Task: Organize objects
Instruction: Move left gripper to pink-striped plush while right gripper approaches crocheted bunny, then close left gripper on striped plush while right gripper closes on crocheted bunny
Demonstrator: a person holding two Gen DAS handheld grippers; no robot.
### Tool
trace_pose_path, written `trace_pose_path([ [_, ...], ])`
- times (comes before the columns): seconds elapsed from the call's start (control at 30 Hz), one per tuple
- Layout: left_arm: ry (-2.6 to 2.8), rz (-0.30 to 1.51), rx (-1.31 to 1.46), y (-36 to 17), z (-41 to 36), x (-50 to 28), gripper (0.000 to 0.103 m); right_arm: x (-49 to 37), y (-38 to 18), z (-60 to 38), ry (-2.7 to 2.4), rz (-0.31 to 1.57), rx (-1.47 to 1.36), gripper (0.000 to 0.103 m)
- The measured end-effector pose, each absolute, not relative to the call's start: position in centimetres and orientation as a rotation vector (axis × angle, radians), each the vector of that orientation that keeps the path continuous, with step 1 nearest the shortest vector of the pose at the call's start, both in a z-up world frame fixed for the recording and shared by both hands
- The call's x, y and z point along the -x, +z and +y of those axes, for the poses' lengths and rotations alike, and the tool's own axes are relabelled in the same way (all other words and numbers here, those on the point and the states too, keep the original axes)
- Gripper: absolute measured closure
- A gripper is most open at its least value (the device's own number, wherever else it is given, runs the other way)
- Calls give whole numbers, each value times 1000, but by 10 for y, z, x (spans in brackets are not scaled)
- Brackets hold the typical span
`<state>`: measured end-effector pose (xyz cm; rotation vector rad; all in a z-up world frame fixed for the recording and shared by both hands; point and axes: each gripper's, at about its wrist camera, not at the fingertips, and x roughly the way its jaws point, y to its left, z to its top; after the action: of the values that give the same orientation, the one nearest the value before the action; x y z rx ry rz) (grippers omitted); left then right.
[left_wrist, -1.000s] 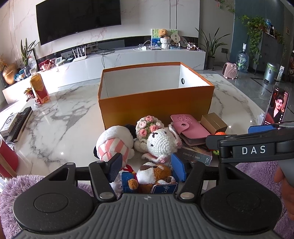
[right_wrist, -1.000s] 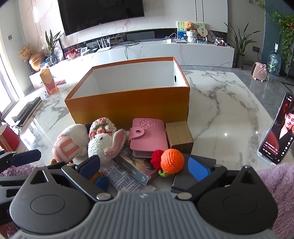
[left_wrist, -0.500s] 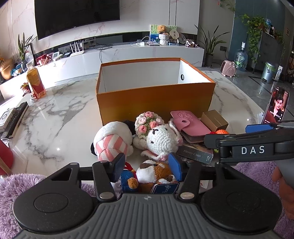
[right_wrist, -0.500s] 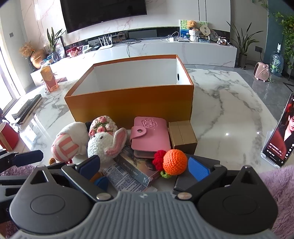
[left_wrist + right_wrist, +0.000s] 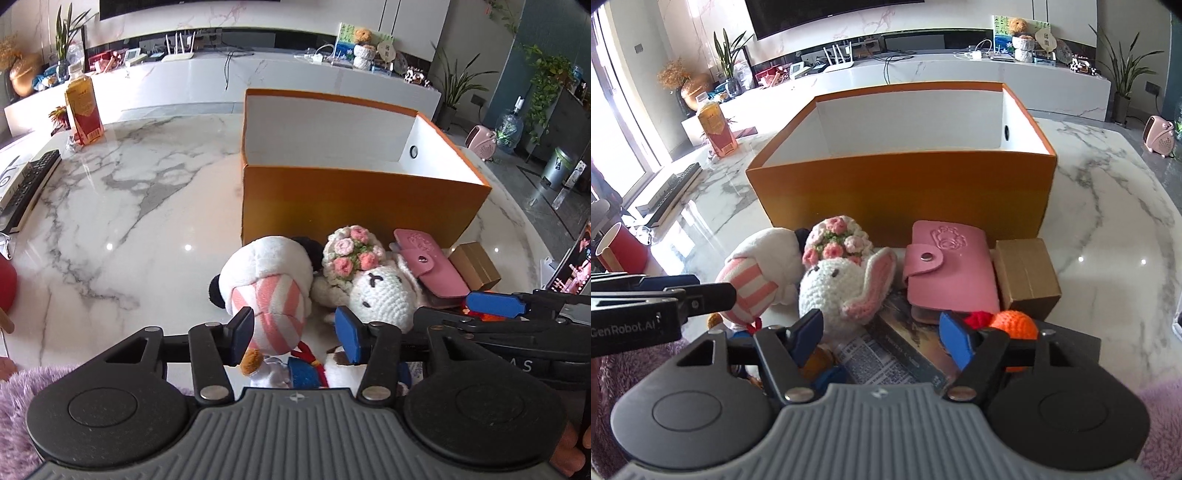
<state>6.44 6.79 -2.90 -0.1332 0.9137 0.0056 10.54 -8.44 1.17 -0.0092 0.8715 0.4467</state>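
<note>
Both grippers hover low over a heap of small objects on the white marble table (image 5: 122, 206), in front of the open orange cardboard box with white inside (image 5: 905, 184). Left gripper (image 5: 295, 336): jaws apart, gripping nothing, with the lower end of the white plush toy in pink-striped cloth (image 5: 269, 291) lying between the blue pads; whether a pad touches the cloth cannot be told. Right gripper (image 5: 882, 338): jaws apart and lately closing, still clear of any object; below the gap lie a dark printed card box (image 5: 908, 343) and a newsprint-patterned packet (image 5: 871, 362). Its right pad stands just beside the orange crocheted ball with a red tuft (image 5: 1012, 325).

Behind these, all outside the box, lie the white crocheted rabbit with a pink flower crown (image 5: 842, 280), the pink snap-buttoned leather card wallet (image 5: 949, 273) and the small brown carton (image 5: 1027, 277), the last two touching the box's near wall. As far as its interior shows, the box holds nothing.

Step in hand, as judged: selection and approach for a first pick. The next move calls for each gripper to settle on one item, close firmly on it, lift clear of its neighbours and over the box's near wall. Soft toys will compress, so the jaws should bite on the toy's bulk.
</note>
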Motion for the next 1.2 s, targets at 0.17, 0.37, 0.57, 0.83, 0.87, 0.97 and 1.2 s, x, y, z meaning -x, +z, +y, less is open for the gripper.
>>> trace_pose_path([
  [0.17,13,996,166,-41,82,-90,42,-121,8,-58,501,895,60,31],
  [0.37,-4,1047,165,-49,85,-110,37,-136,-7,-37,522,916,147,31],
  [0.57,2,1084,120,-57,82,-123,35,-142,-22,-25,532,927,205,33],
  [0.83,24,1126,74,-68,76,-134,28,-146,-23,-22,566,905,238,41],
  [0.87,28,1126,74,-68,76,-134,30,-145,-23,-24,571,903,237,42],
  [0.97,30,1117,80,-66,76,-131,37,-144,-21,-25,581,899,243,43],
  [1.2,19,1051,166,-52,90,-117,44,-141,-9,-30,580,853,249,46],
])
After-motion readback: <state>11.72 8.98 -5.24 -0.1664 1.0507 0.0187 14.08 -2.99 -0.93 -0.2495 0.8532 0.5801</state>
